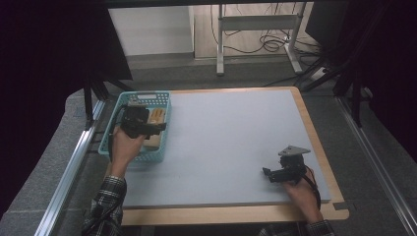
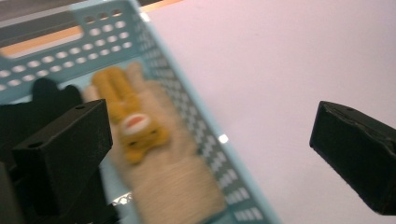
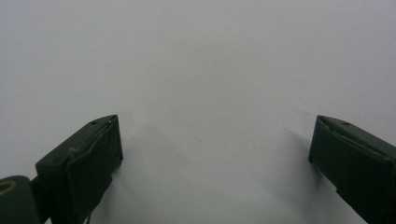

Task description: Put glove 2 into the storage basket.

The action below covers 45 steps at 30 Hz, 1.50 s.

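So there's a big grey mat (image 1: 231, 142) covering most of a wooden table (image 1: 314, 132), and that's the largest thing going on here. At its far left corner sits a light blue perforated basket (image 1: 110, 135), partly hanging past the mat's edge. Inside the basket lies a beige plush toy (image 2: 173, 186) with a little orange-yellow bunny figure (image 2: 128, 123) on top of it, kinda blurry in the left gripper view. The left gripper (image 1: 152, 129) hangs right over the basket, jaws spread wide with nothing between them; one jaw sits above the basket's inside, the other out over the mat. The right gripper (image 1: 268, 173) is way over at the near right of the mat, well apart from the basket, jaws also wide apart and empty above bare grey surface.
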Available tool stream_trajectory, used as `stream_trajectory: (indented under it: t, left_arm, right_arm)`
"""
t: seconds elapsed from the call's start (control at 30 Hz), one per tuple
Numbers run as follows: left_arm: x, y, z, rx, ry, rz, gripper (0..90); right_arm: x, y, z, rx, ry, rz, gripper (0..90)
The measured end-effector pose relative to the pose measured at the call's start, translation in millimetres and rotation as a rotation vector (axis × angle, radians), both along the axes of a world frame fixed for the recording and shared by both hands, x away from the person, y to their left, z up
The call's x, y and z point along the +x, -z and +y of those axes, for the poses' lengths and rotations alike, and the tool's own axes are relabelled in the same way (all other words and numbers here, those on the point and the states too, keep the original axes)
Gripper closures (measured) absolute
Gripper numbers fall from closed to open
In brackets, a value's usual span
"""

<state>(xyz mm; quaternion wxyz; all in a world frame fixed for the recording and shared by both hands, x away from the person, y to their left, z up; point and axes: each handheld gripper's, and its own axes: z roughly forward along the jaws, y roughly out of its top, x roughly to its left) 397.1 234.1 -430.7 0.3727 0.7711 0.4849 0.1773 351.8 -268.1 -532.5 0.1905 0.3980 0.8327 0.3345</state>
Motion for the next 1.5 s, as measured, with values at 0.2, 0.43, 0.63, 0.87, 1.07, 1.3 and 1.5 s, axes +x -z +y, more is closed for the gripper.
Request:
stream_trajectory:
  t: [0.2, 0.43, 0.63, 0.87, 1.07, 1.3, 1.5]
  left_arm:
    - [-8.7, 1.9, -25.9, 0.000, 0.069, -0.021, 0.0]
    - [-20.1, 10.2, -55.3, -0.004, 0.150, -0.035, 0.0]
    - [-29.4, 20.3, -76.5, -0.003, 0.208, -0.039, 0.0]
    - [-41.8, 36.5, -97.3, 0.003, 0.272, -0.043, 0.0]
    - [-51.0, 57.4, -110.1, 0.005, 0.311, -0.021, 0.0]
    - [-57.2, 86.1, -118.2, 0.013, 0.337, 0.009, 0.0]
    - [-60.7, 104.9, -123.9, 0.069, 0.348, 0.033, 0.0]
  right_arm:
    - [0.0, 0.0, 0.1, -0.001, 0.000, -0.001, 2.5]
    - [0.0, 0.0, 0.1, 0.000, 0.000, -0.001, 2.5]
    - [0.0, 0.0, 0.1, 0.000, 0.000, -0.001, 2.5]
    - [0.0, 0.0, 0.1, -0.001, 0.001, -0.002, 2.6]
    - [0.0, 0.0, 0.2, 0.000, 0.001, -0.001, 2.5]
    - [0.1, 0.0, 0.2, 0.000, 0.000, -0.001, 2.5]
    - [0.0, -0.1, 0.2, 0.000, 0.001, -0.001, 2.6]
